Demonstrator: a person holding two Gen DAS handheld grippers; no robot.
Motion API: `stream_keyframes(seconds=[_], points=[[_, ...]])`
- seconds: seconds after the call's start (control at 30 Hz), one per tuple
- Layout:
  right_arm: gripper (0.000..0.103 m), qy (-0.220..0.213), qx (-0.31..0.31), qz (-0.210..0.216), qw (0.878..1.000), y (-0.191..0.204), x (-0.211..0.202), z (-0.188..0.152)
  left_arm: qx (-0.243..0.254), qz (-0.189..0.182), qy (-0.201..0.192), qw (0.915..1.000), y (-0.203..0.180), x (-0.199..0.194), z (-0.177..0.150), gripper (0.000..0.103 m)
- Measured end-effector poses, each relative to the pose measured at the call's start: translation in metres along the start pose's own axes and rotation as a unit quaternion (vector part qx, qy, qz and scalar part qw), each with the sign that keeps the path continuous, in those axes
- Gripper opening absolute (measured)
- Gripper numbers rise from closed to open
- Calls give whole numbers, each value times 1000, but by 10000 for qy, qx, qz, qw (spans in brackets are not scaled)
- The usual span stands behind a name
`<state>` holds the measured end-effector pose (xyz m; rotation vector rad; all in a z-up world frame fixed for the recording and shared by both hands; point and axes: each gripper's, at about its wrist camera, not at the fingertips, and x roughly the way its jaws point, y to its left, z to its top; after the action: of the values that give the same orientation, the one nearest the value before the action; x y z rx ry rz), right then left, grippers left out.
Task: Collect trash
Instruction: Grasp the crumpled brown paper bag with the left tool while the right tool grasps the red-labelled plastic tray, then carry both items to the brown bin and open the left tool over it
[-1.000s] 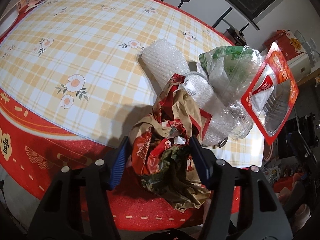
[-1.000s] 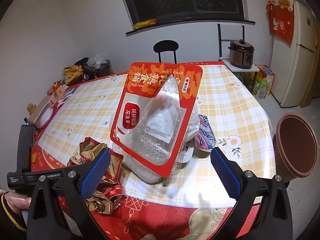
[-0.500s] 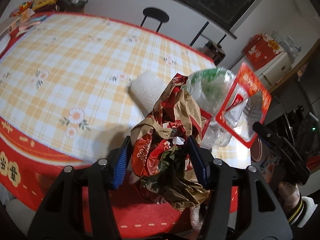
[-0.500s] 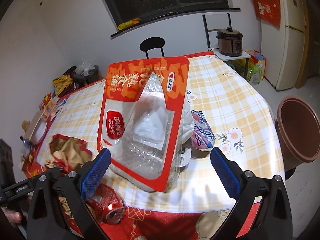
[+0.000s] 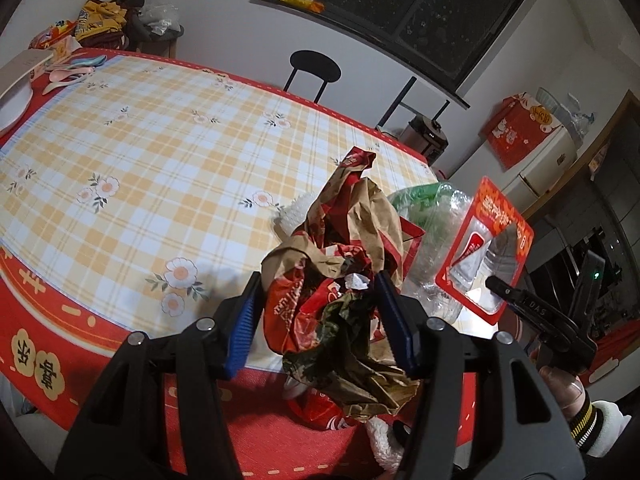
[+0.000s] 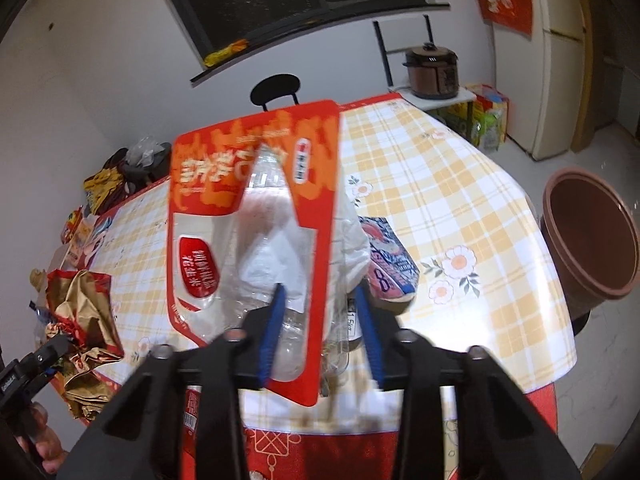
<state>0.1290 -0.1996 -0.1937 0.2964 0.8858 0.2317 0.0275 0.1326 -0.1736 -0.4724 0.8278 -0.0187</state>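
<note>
Surface (image 5: 132, 168) is wearing a yellow-and-white check cloth with flower prints and a red border. Ahead of the right gripper (image 6: 320, 320), a clear plastic bottle (image 6: 292, 336) is standing on it near the edge; just right of that gripper a blue-and-pink printed pack (image 6: 390, 264) is lying flat. A white bubble-textured sheet (image 5: 292, 212) is lying beyond the left gripper (image 5: 320, 320), mostly hidden. Far to the left of the left gripper, a white box (image 5: 20, 68) and pastel strips (image 5: 70, 74) are sitting at the surface's far corner.
</note>
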Motion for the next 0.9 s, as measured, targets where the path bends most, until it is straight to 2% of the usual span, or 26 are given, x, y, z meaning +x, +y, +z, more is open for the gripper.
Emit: stream_keyframes(seconds=[0.07, 0.23, 0.67, 0.9], points=[[14, -53, 64, -12, 10000, -2, -3, 0, 8, -12, -36, 10000, 0, -1, 1, 57], [12, -161, 177, 32, 9997, -6, -13, 1, 90, -77, -68, 9999, -4, -2, 3, 57], [12, -318, 506, 6, 9982, -23, -39, -6, 397, -271, -147, 9987, -24, 0, 2, 58], [12, -439, 599, -102, 9972, -36, -66, -11, 597, -446, -87, 9972, -46, 10, -3, 58]])
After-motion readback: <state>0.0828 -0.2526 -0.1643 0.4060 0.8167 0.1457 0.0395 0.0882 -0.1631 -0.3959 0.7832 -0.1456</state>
